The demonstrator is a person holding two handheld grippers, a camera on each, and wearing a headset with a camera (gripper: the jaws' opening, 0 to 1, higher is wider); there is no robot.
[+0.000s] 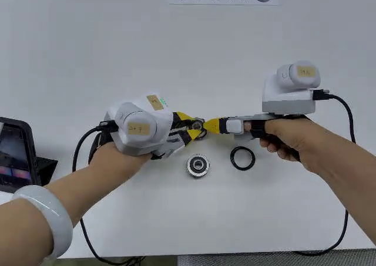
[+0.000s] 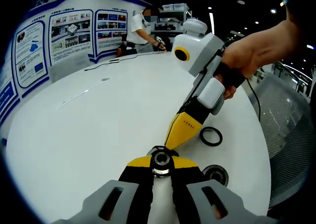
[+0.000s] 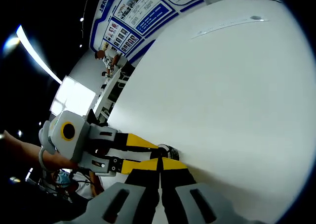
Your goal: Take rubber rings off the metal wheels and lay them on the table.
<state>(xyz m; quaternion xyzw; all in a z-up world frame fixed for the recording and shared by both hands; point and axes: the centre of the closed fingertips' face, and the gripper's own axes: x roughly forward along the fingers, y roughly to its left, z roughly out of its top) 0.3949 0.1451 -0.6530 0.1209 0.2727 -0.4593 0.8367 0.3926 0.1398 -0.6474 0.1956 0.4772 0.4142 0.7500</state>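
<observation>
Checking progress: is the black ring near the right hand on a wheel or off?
Off. The rubber ring lies flat on the table, tabletop showing through its middle, apart from the metal wheel.

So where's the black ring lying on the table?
In the head view the rubber ring lies flat on the table, just right of the loose metal wheel, on the person's side of the right hand-held gripper.

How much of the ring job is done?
One rubber ring already lies loose on the table. The left gripper clamps a metal wheel while the shut tips of the right gripper meet its rim. A second wheel waits on the table; I cannot tell whether it wears a ring.
</observation>
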